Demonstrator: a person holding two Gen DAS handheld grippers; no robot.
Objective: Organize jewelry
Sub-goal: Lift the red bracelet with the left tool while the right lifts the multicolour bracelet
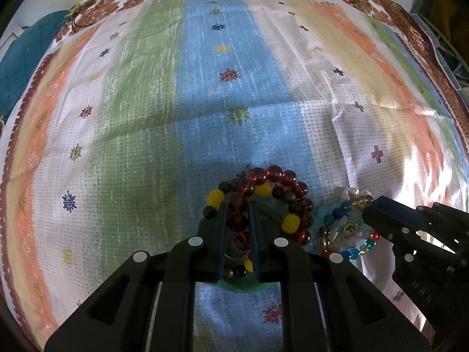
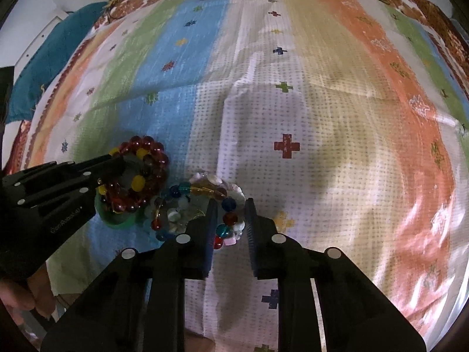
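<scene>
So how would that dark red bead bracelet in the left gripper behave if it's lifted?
The red bead bracelet would probably sag and drape, being separate round beads on a strand. The left gripper pinches only a few beads, so the rest could swing. The glossy beads may slip, and could roll if dropped on the cloth.
</scene>
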